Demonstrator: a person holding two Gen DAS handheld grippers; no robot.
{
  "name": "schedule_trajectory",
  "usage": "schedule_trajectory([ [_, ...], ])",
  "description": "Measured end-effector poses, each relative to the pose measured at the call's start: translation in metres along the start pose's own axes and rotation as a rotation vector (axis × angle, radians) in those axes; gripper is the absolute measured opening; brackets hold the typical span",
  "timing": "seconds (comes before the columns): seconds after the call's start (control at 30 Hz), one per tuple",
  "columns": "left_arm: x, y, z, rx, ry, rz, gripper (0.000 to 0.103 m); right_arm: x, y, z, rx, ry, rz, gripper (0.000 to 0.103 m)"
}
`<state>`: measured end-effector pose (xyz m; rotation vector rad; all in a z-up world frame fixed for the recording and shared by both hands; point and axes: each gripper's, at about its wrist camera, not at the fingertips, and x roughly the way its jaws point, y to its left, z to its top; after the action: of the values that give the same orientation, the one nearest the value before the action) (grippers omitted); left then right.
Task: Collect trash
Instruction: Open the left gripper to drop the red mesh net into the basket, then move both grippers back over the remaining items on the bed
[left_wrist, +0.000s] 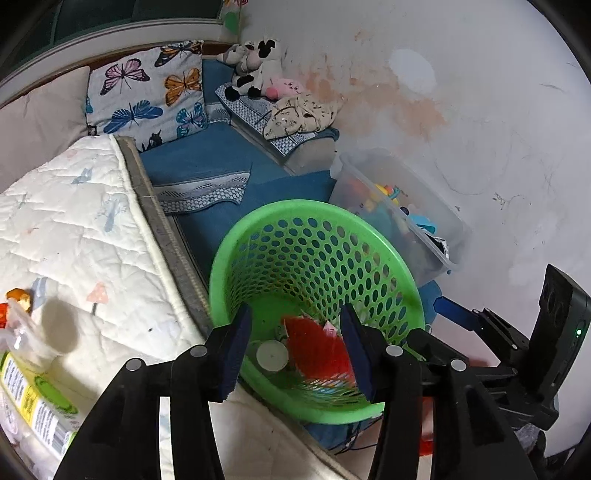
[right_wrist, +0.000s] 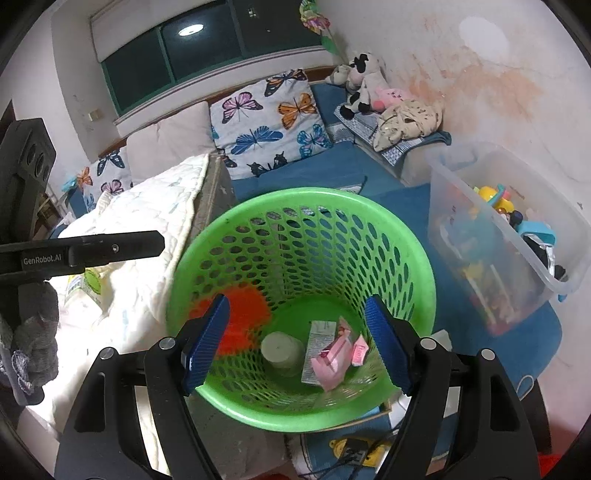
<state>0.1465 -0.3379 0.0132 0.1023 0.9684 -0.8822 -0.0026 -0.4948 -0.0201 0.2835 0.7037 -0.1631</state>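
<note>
A green perforated basket (left_wrist: 236, 258) stands on the blue mat beside a white quilted mattress (left_wrist: 74, 229); it also shows in the right wrist view (right_wrist: 306, 201). Inside lie a white cup (right_wrist: 282, 350), pink wrappers (right_wrist: 334, 360) and a small carton (right_wrist: 316, 350). A red item (left_wrist: 317, 347) shows in or behind the basket. My left gripper (left_wrist: 295, 350) is open and empty over the basket's near rim. My right gripper (right_wrist: 299, 339) is open and empty above the basket. A clear plastic bag (left_wrist: 22, 332) and a green-labelled packet (left_wrist: 40, 410) lie on the mattress at left.
A clear bin of toys (right_wrist: 517, 236) stands right of the basket by the stained wall. Butterfly pillows (right_wrist: 269, 122) and plush toys (right_wrist: 365, 81) lie at the back. The other gripper's body (left_wrist: 535, 350) is at the right of the left wrist view.
</note>
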Motion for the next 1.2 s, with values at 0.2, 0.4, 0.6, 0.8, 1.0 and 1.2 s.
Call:
schedule_trajectory([
  [0.2, -0.034, 0.016, -0.019, -0.008, -0.044, 0.053, 0.048, -0.009, 0.016, -0.003, -0.018, -0.015, 0.028, 0.078],
  [0.4, -0.071, 0.048, -0.046, -0.059, -0.082, 0.121, 0.048, -0.012, 0.041, -0.006, -0.05, -0.02, 0.058, 0.079],
  [0.6, -0.106, 0.091, -0.07, -0.138, -0.118, 0.206, 0.048, -0.014, 0.068, -0.006, -0.085, -0.023, 0.091, 0.08],
  [0.8, -0.141, 0.143, -0.095, -0.228, -0.152, 0.311, 0.052, -0.012, 0.096, -0.005, -0.126, -0.016, 0.121, 0.08],
  [1.0, -0.163, 0.194, -0.122, -0.324, -0.153, 0.399, 0.058, -0.007, 0.126, -0.004, -0.167, -0.007, 0.168, 0.081],
  [1.2, -0.161, 0.233, -0.144, -0.413, -0.116, 0.422, 0.06, 0.002, 0.161, -0.009, -0.203, 0.022, 0.231, 0.082],
])
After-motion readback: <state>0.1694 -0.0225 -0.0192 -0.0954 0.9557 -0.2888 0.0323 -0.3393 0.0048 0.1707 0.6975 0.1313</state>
